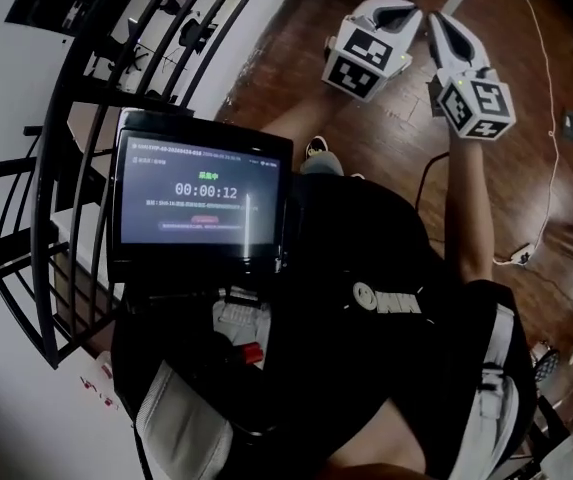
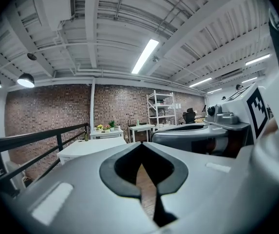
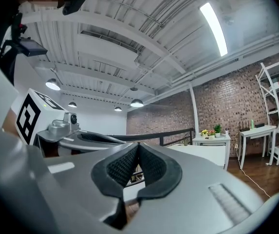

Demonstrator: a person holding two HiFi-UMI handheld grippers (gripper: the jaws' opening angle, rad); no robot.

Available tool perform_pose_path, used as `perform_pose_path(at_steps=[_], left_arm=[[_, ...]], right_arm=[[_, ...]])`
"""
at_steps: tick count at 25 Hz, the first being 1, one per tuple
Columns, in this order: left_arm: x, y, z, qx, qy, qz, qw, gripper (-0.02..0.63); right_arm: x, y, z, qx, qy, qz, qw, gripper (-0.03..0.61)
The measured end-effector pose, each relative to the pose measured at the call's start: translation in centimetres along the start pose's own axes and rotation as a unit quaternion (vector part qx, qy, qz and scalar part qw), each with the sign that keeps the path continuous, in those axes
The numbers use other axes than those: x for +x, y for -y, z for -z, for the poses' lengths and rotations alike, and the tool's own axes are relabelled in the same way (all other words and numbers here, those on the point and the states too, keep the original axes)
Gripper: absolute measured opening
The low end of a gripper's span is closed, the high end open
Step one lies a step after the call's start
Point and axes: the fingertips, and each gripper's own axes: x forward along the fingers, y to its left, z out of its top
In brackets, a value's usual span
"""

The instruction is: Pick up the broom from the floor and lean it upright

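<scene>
Held out side by side, the left gripper (image 2: pixel 140 147) and right gripper (image 3: pixel 138 146) are both clenched on nothing, small pots (image 3: pixel 211 133) holding flowers and greenery stand on a white table (image 3: pixel 210 149) beside the brick wall (image 3: pixel 227 101), and the broom appears in no view.

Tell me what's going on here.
A person holds two grippers side by side out in front, above the wooden floor. The left hand-held gripper and the right hand-held gripper are both shut, with nothing between the jaws. No broom shows in any view, so the pick-up hasn't started.
</scene>
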Motion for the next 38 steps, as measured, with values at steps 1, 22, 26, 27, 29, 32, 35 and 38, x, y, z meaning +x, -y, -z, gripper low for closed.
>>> perform_pose_path(at_steps=[1,22,26,27,29,32,35,38], left_arm=[[0.06,-0.05,0.02,-0.002,0.0,-0.001,1.0,0.018],[0.46,-0.18,-0.29,-0.008,0.003,-0.003,1.0,0.018],[0.49,-0.12,-0.15,-0.009,0.002,-0.004,1.0,0.018],[0.53,-0.14,-0.18,-0.009,0.002,-0.004,1.0,0.018],[0.56,-0.21,-0.19,-0.009,0.002,-0.005,0.9999,0.018],[0.53,-0.44,-0.17,-0.012,0.003,-0.007,0.9999,0.018],[0.41,-0.54,-0.04,-0.014,0.003,-0.01,0.9998,0.018],[0.34,-0.68,0.03,-0.014,0.002,-0.013,0.9998,0.018]], right_arm=[[0.03,0.08,-0.06,0.0,0.001,0.0,1.0,0.003],[0.58,-0.06,-0.69,-0.003,0.012,0.004,1.0,0.003],[0.58,0.04,-0.77,-0.004,0.012,0.005,1.0,0.003],[0.61,0.07,-0.8,-0.004,0.013,0.005,1.0,0.003],[0.64,0.06,-0.81,-0.003,0.013,0.005,1.0,0.003],[0.76,-0.1,-0.74,-0.003,0.014,0.002,1.0,0.003],[0.82,-0.28,-0.58,-0.001,0.013,0.0,1.0,0.003],[0.92,-0.39,-0.51,-0.001,0.013,-0.003,1.0,0.003]])
